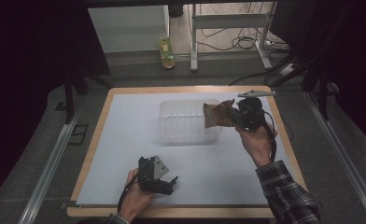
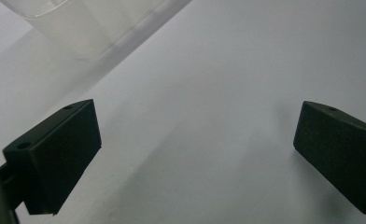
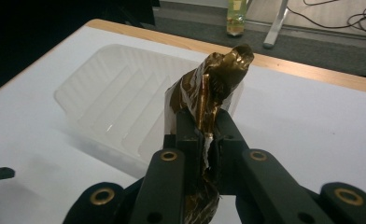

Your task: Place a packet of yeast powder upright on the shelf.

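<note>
While clamped between the jaws of the right tool (image 3: 204, 140), a crumpled brown foil wrapper (image 3: 212, 84) sticks up and out past the jaw tips, shiny and creased; in the high view the wrapper (image 1: 217, 113) hangs over the right rim of a clear plastic container (image 1: 183, 122), held up off the surface (image 1: 125, 140). Container sits near the far middle of the white surface, ribbed bottom, nothing seen inside. Right tool (image 1: 235, 116) gripped by the right hand (image 1: 256, 140), plaid sleeve (image 1: 286, 191) behind it, near the surface's far right corner. Left tool (image 1: 172, 181) rests low by the near edge, left of centre, held by the left hand (image 1: 137, 196); jaws spread wide apart, nothing between them, just bare white surface under them in the left gripper view, with a corner of the container (image 2: 87, 23) at top left. Well apart from the wrapper. Beyond the far edge, on the floor, a yellow-green bottle (image 1: 166, 51) stands upright near some grey frame legs (image 1: 228, 23) and cables.
</note>
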